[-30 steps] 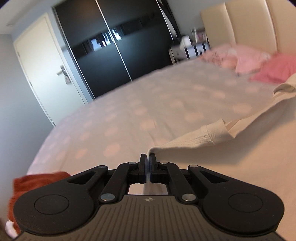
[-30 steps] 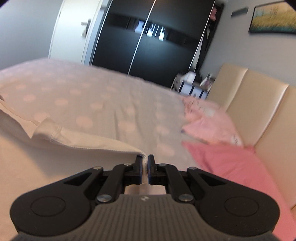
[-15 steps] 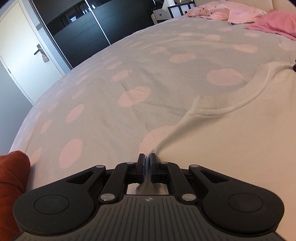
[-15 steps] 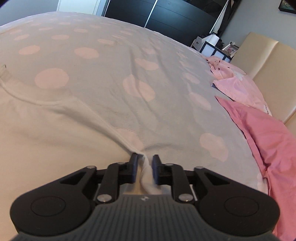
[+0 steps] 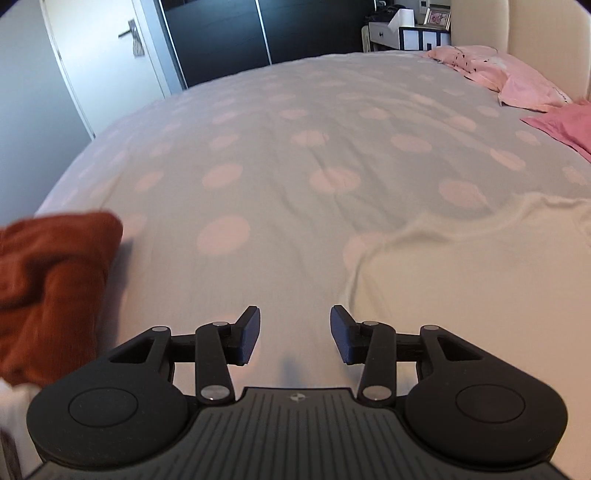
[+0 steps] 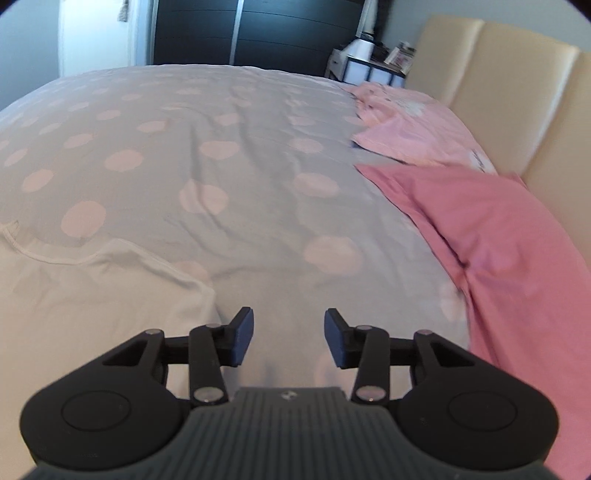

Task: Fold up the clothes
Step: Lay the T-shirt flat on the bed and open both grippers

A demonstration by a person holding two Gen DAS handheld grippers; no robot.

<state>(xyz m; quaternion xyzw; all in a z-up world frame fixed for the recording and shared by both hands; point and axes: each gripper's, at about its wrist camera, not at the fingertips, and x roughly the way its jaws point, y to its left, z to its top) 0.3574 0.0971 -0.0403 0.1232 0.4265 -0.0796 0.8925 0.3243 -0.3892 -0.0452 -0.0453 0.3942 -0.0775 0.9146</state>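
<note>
A cream white top (image 5: 472, 280) lies flat on the grey bedspread with pink dots (image 5: 295, 155). In the left wrist view it fills the lower right; in the right wrist view the top (image 6: 92, 295) fills the lower left, its neckline at the far edge. My left gripper (image 5: 294, 334) is open and empty, just left of the top's shoulder. My right gripper (image 6: 289, 338) is open and empty, just right of the other shoulder, above the bedspread (image 6: 258, 177).
A rust-orange garment (image 5: 48, 280) lies crumpled at the bed's left edge. Pink pillows (image 6: 491, 236) and pink clothes (image 6: 402, 122) lie by the cream headboard (image 6: 517, 92). A dark wardrobe (image 5: 258, 33), white door (image 5: 107, 51) and nightstand (image 5: 410, 35) stand beyond the bed.
Both grippers held the top's shoulders, laid it down on the bed, then opened and let go. Both now sit a little outward of the top.
</note>
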